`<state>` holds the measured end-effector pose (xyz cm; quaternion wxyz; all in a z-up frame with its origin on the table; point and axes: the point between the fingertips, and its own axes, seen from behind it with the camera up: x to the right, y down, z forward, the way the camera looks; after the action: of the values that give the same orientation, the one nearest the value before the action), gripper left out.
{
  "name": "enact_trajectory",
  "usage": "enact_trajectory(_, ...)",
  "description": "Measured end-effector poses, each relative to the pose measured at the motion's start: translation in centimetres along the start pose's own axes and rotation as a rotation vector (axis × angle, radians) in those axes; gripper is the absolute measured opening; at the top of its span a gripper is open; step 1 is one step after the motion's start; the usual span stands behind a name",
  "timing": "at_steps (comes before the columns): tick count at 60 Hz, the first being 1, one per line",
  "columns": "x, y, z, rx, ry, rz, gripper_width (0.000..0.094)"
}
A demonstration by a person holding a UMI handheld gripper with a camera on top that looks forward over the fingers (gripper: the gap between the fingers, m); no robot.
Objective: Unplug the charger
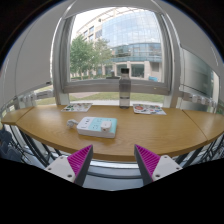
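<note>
Windows fill the background beyond a wooden tabletop that curves across ahead of the fingers. Both fingers of the gripper stand apart with nothing between them, short of the tabletop's near edge. One white, pale-blue box-like thing, possibly the charger or its socket strip, lies just beyond them; no plug or cable is clear. Farther on stand one upright grey object and two flat items either side. Judging by this, unplugging hasn't begun: reaching, gripping and pulling remain.
</note>
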<state>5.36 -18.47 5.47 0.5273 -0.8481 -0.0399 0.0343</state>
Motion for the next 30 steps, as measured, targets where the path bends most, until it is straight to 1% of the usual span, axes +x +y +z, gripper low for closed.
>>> enact_trajectory(4,-1.7,-0.3,1.9,-0.009,-0.009,0.02,0.0838)
enact_trajectory(8,-3.5,-1.3,5.8,-0.006,-0.001,0.029,0.0839)
enact_trajectory(13,-3.6,-2.7,8.5,0.006,0.052,0.044,0.0825)
enact_trajectory(17,-2.8,-3.8,10.6,0.017,0.103,0.06,0.0792)
enact_trajectory(20,-2.3,-4.2,11.8,0.023,0.141,0.069,0.0748)
enact_trajectory(23,-1.7,-4.5,12.7,0.025,0.175,0.078,0.068)
enact_trajectory(29,-1.3,-3.5,14.0,-0.021,0.199,0.08,0.0523)
enact_trajectory(30,-1.5,-3.8,14.1,-0.011,0.189,0.081,0.0478)
